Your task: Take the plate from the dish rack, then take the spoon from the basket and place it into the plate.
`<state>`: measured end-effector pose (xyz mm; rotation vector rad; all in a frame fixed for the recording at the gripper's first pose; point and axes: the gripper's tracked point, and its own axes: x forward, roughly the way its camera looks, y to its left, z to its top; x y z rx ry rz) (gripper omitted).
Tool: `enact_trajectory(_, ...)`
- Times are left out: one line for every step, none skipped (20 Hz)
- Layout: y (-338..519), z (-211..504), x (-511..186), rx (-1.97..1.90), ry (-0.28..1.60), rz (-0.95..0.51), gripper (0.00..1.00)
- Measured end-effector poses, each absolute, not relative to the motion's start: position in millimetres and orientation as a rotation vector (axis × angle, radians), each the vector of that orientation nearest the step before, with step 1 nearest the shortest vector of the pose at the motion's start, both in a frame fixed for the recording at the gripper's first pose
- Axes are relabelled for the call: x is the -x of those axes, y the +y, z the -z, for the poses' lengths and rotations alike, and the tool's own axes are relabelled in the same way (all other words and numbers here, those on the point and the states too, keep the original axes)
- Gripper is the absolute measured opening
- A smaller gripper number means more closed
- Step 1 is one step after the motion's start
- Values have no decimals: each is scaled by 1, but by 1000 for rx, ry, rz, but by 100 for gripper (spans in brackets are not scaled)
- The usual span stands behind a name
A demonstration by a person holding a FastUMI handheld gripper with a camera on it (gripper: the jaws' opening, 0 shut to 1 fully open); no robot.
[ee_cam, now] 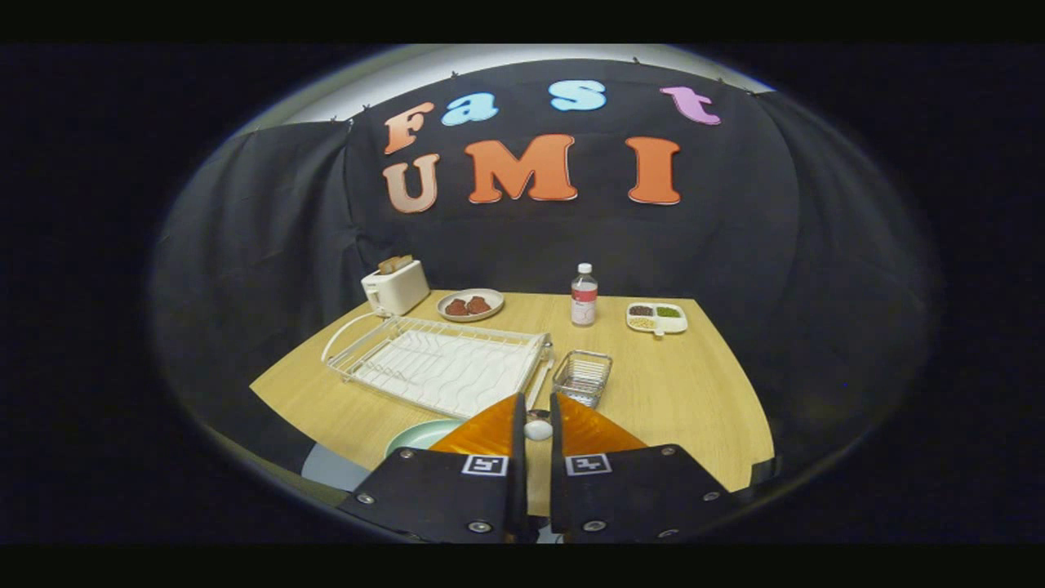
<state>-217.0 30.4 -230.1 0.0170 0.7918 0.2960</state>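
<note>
White and rounded, the end of the spoon [538,429] is showing in the narrow gap between the fingers of the gripper [535,408], which are standing nearly together and clamping it from both sides. Just under the fingers and a little to their left, the pale green plate [418,435] is lying flat on the wooden table [686,400], partly hidden by the gripper. Immediately ahead of the fingertips, the small wire basket [583,377] is sitting upright. Beside it, ahead and to the left, the white dish rack [437,363] is lying with its ribbed tray facing up, its right end close to the basket. Farther on, beyond the rack to the left, a white toaster [395,287] is holding slices of bread, and a dish of reddish food [470,305] is resting next to it. Beyond the basket, a clear bottle [584,296] is standing upright, and a divided tray [656,318] with small portions is lying farther to the right.
</note>
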Motion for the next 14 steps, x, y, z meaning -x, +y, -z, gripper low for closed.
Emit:
enact_trajectory(35, 232, 223, -18, 803, -312, 11)
enact_trajectory(39, 234, 229, -15, 810, -324, 11)
enact_trajectory(43, 235, 233, -14, 817, -337, 11)
enact_trajectory(48, 238, 236, -19, 822, -350, 11)
enact_trajectory(53, 240, 238, -24, 828, -363, 11)
enact_trajectory(57, 243, 241, -27, 835, -378, 11)
enact_trajectory(63, 246, 243, -28, 840, -393, 11)
enact_trajectory(69, 249, 245, -24, 844, -411, 11)
enact_trajectory(73, 254, 247, -14, 849, -424, 11)
enact_trajectory(77, 259, 250, -8, 860, -439, 11)
enact_trajectory(83, 262, 252, -10, 868, -454, 11)
enact_trajectory(89, 266, 253, -17, 872, -470, 11)
enact_trajectory(96, 270, 253, -19, 875, -484, 11)
enact_trajectory(100, 275, 255, -14, 883, -498, 11)
